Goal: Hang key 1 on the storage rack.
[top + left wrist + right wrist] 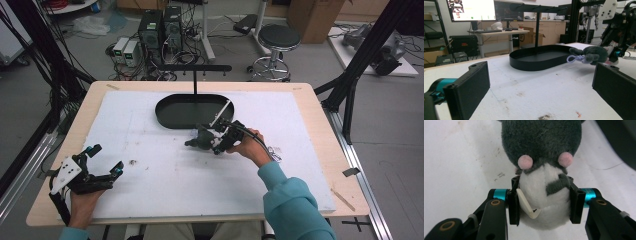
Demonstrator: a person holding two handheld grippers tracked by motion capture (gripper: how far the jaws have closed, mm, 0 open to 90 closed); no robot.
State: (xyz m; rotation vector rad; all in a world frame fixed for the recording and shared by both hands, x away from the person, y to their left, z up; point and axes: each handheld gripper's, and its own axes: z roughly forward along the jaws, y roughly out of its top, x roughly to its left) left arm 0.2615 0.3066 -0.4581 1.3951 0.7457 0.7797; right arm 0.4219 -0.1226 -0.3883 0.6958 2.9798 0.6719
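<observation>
High view: left gripper [102,159] rests at the bench [310,150] edge, its jaws released with nothing between them. Right gripper [543,200] has its jaws clenched on the plush [544,157], white belly squeezed between both pads, tray [190,111] just beyond.

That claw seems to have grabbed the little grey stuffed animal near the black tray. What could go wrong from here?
1. The right gripper squeezes only the plush toy's soft white belly, so the toy might slip or twist out when lifted.
2. The toy's lilac loop hangs loose and could be hard to catch on the rack above the black tray, if that is the aim.
3. The tray's rim sits close, so a low carry could bump it.
</observation>
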